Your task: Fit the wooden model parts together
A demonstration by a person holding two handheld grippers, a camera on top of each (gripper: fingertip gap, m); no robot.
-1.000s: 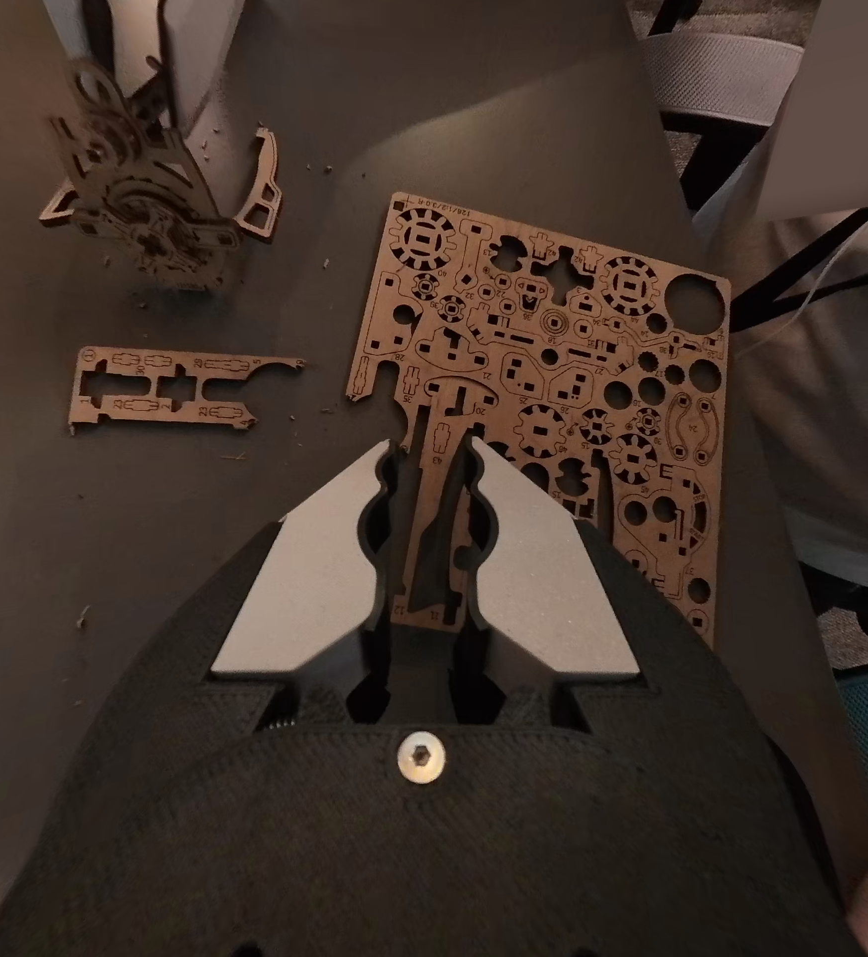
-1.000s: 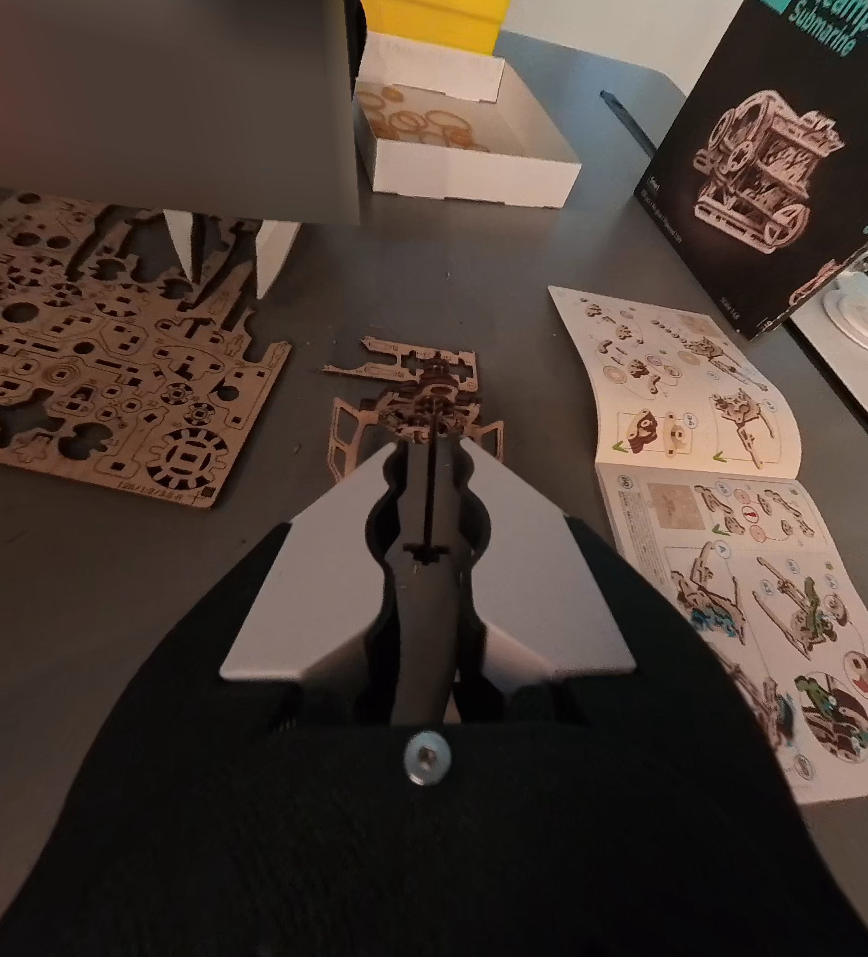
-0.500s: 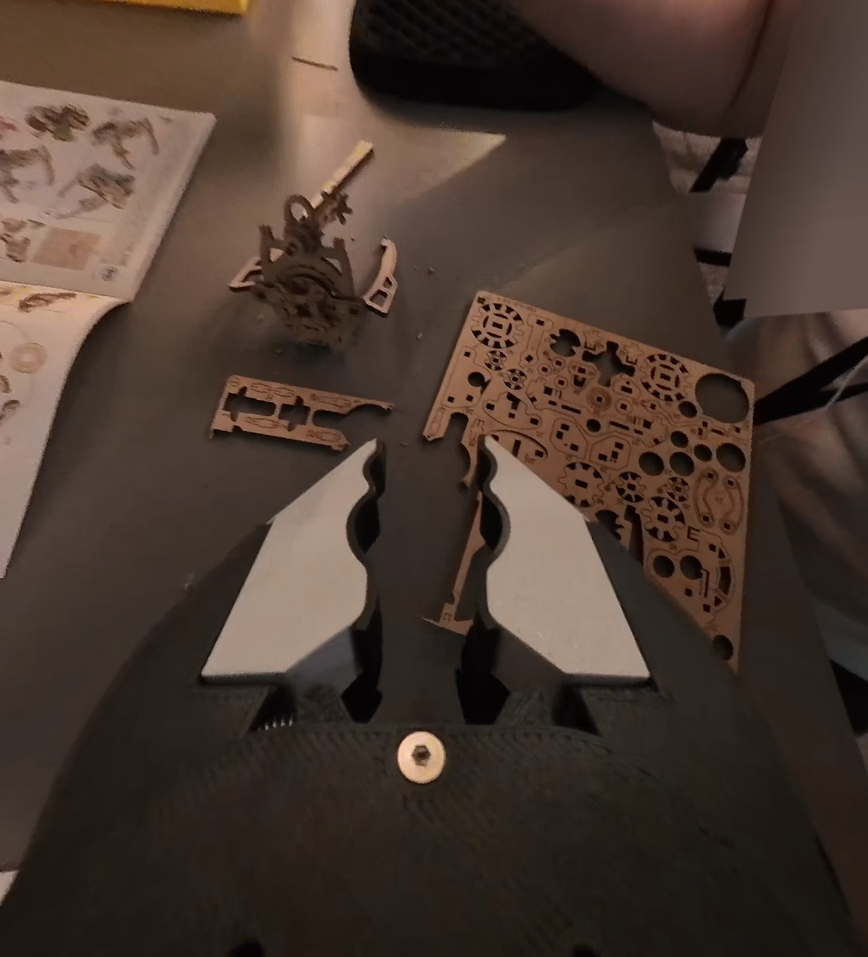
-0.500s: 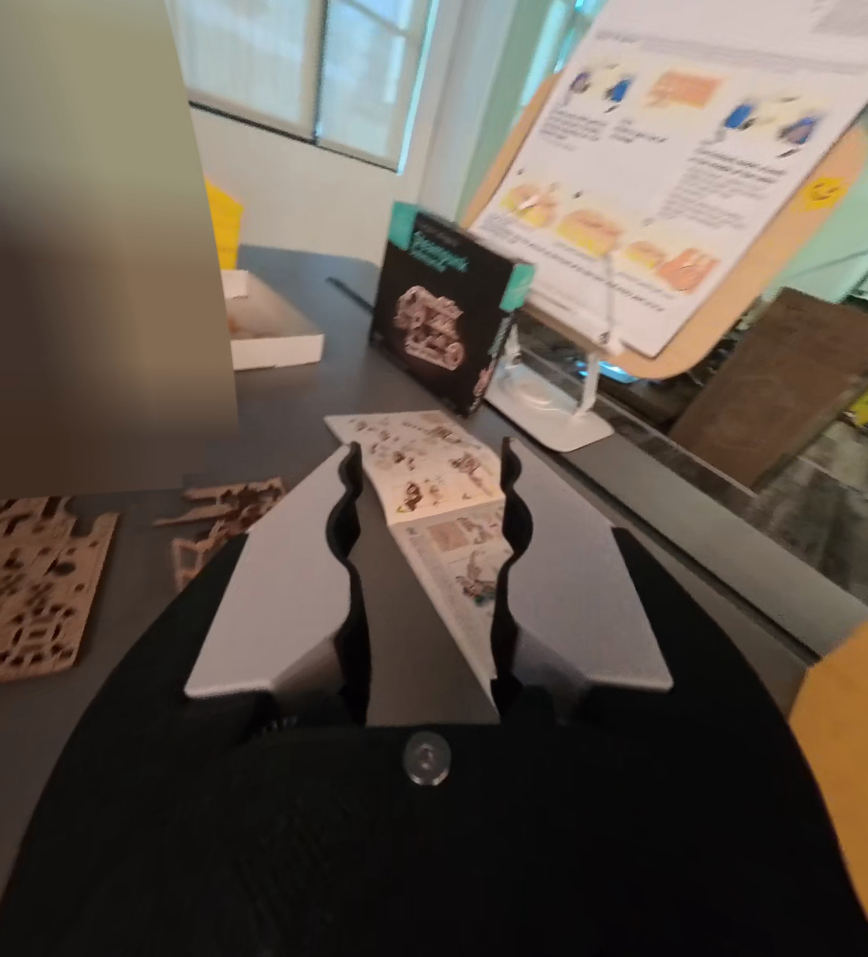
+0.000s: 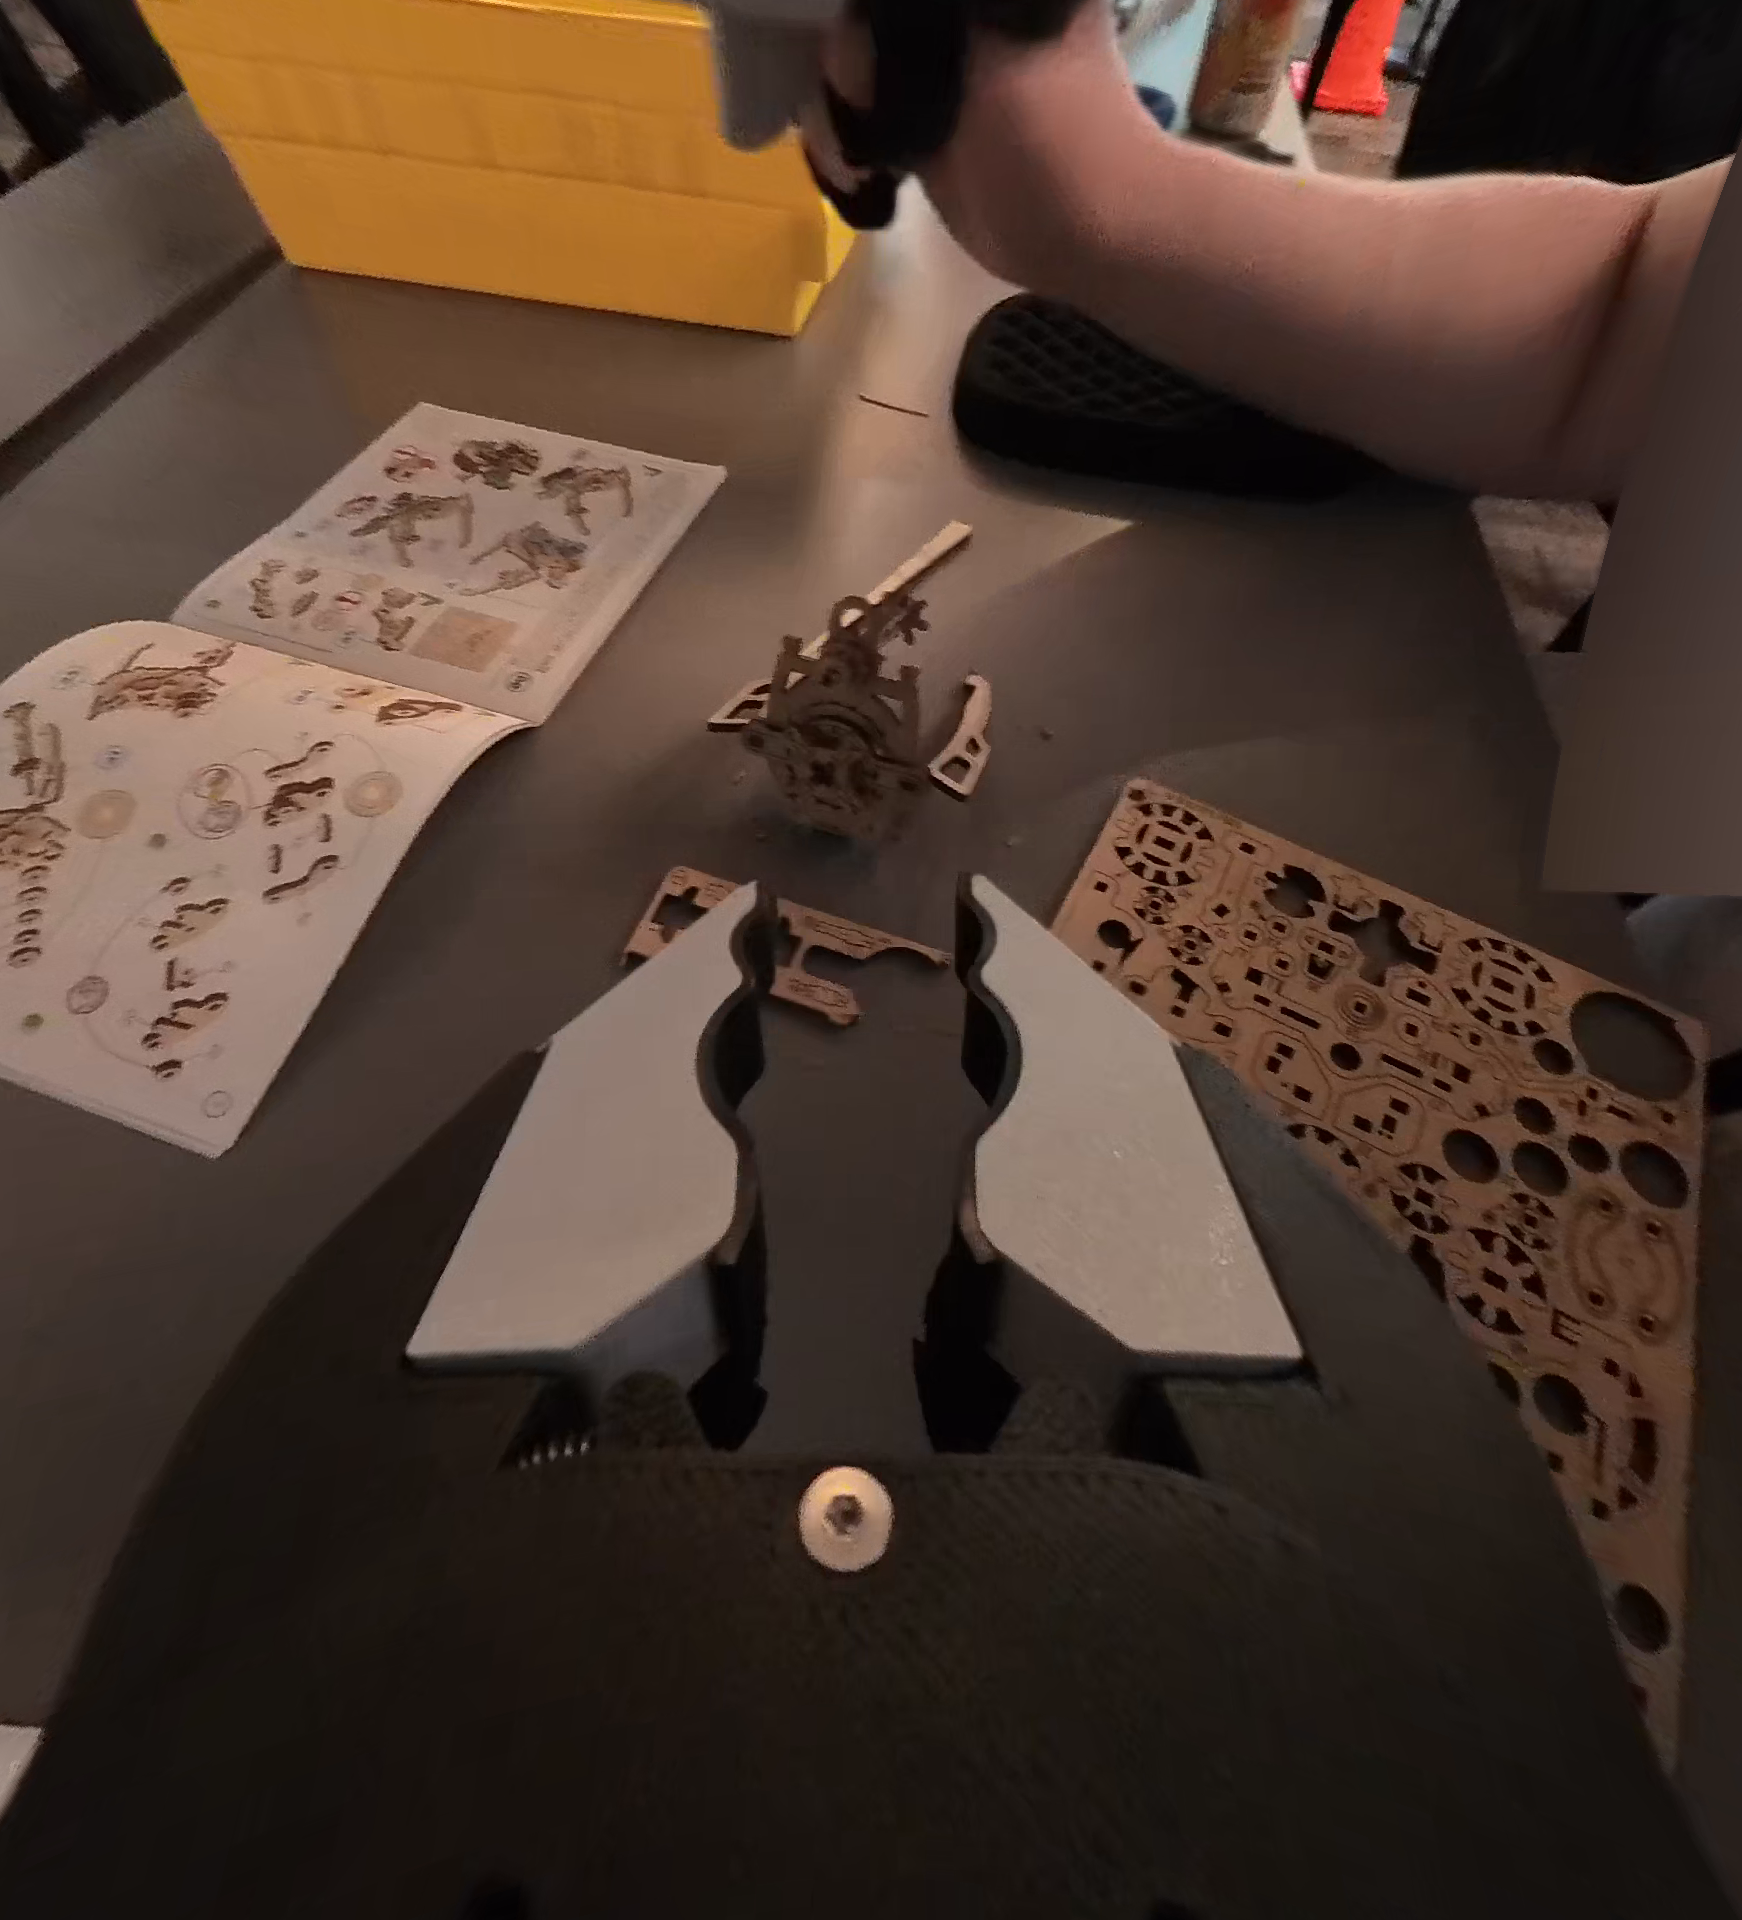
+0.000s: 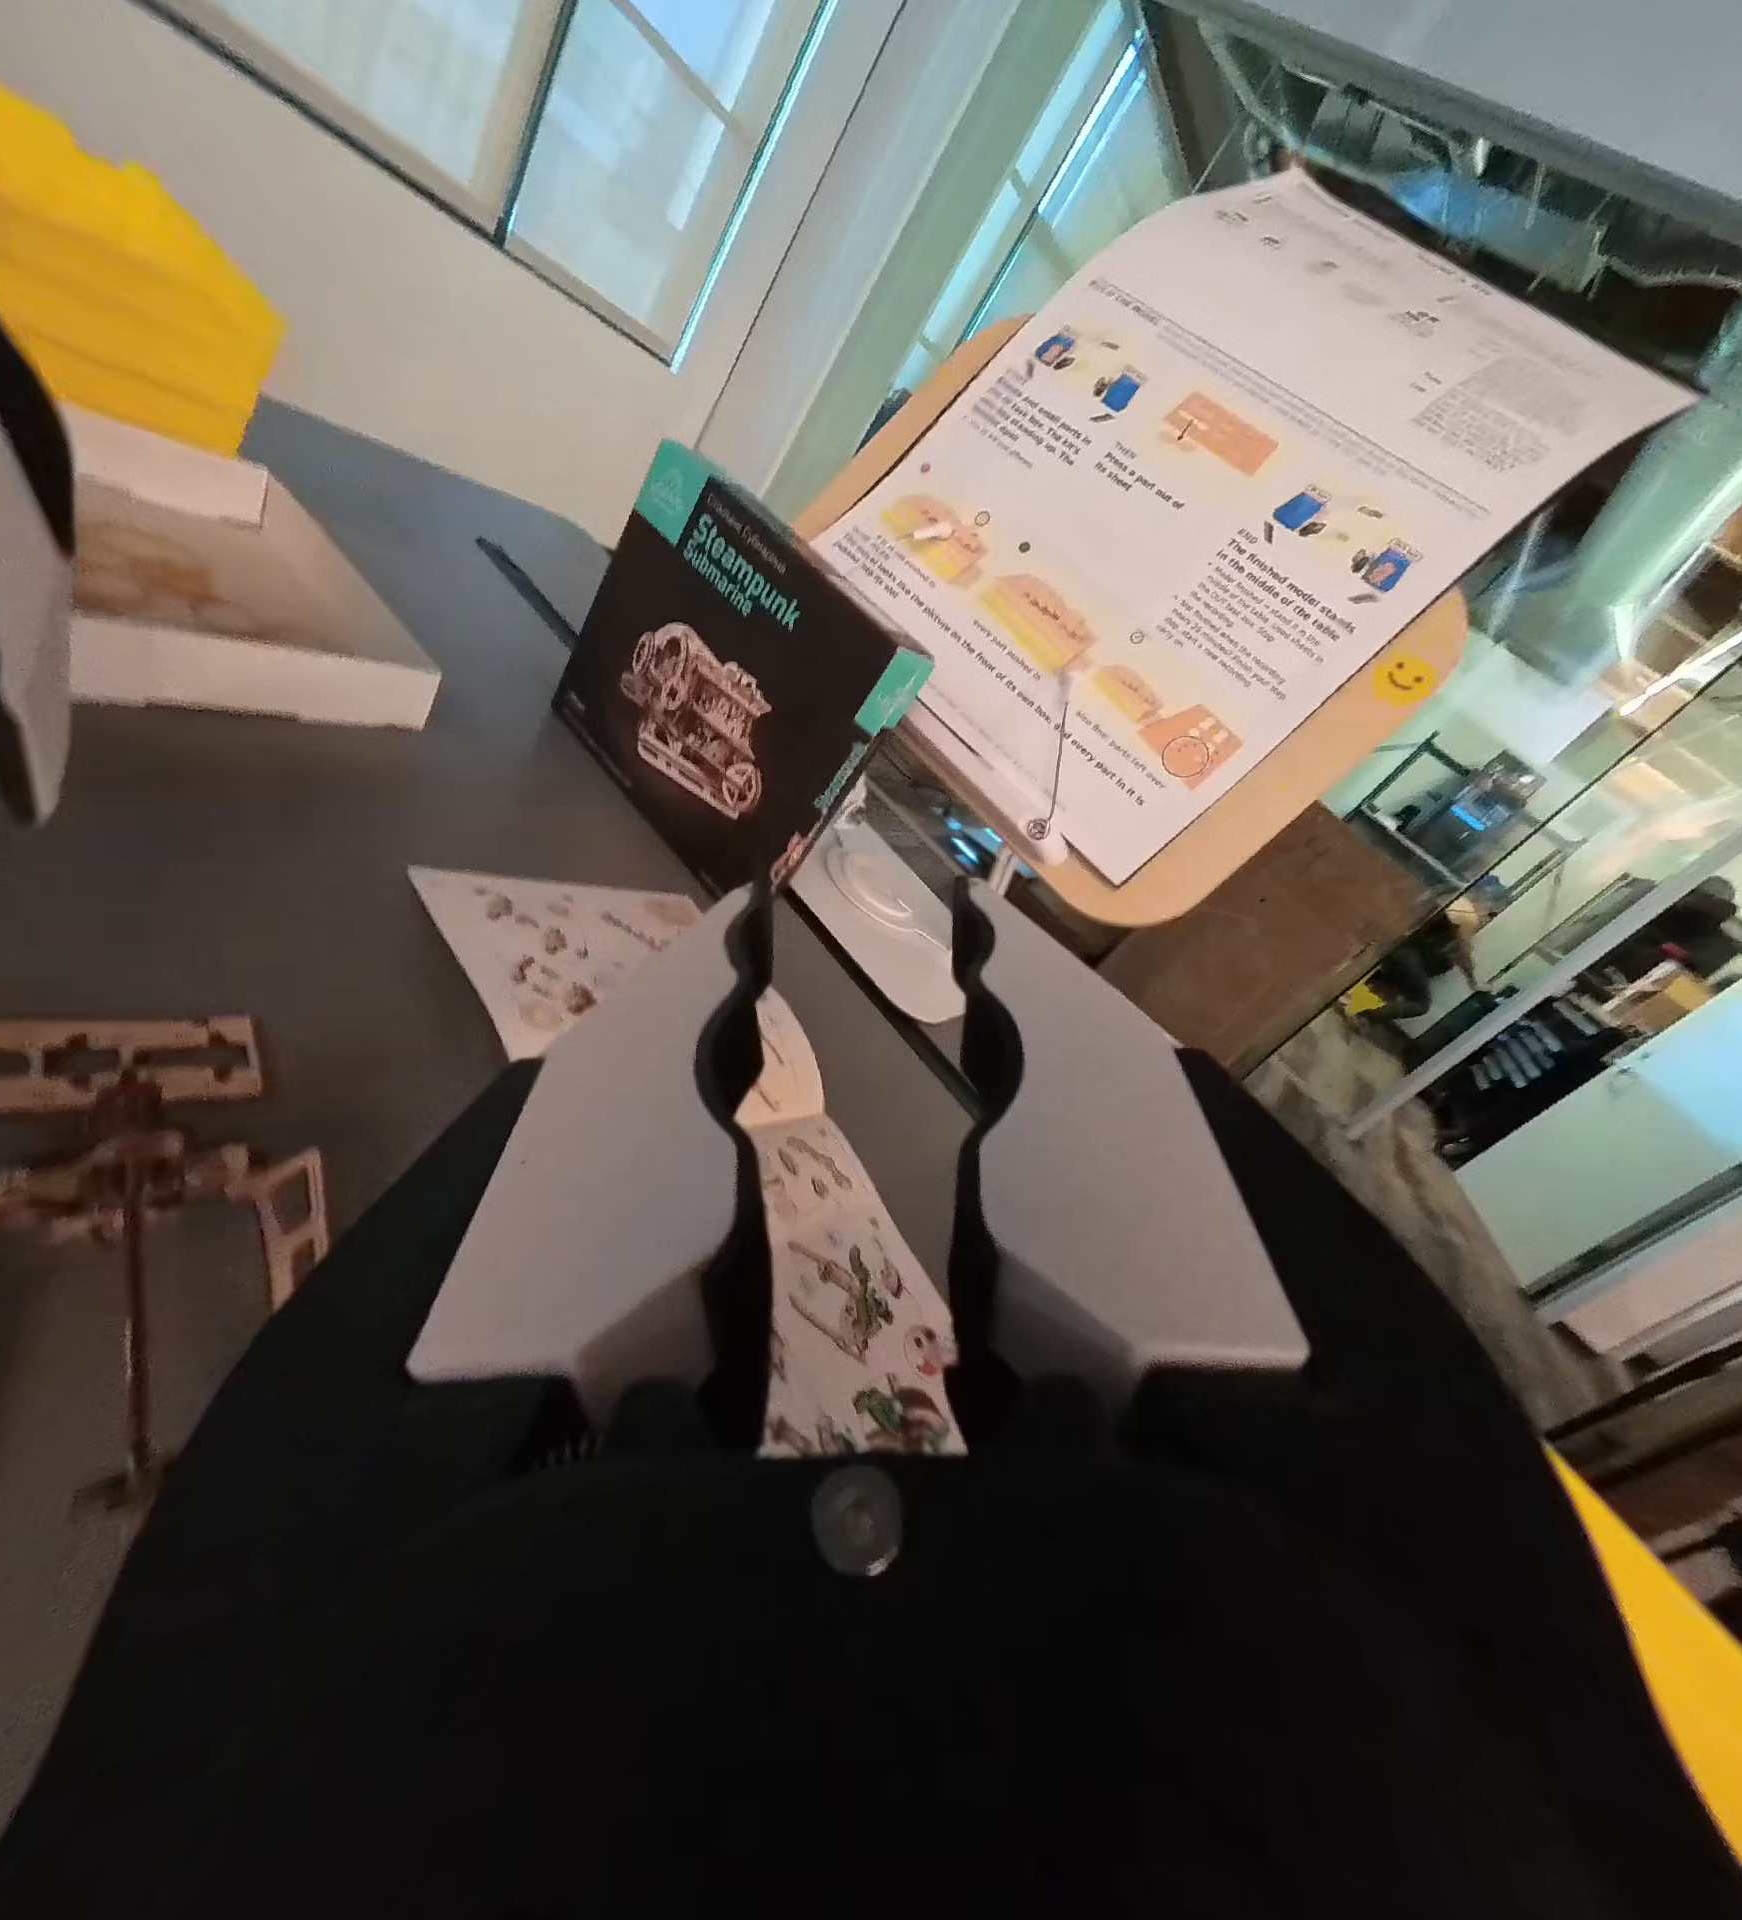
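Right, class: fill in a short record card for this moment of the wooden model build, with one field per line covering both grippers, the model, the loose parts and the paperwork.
left gripper: open, empty, above the table
right gripper: open, empty, raised and pointing off toward the kit box
partly built model: standing on the table, untouched
small part strip: flat, just ahead of the left gripper
large part sheet: flat, right of the left gripper
instruction booklet: open, left of the model
yellow bin: far end of table
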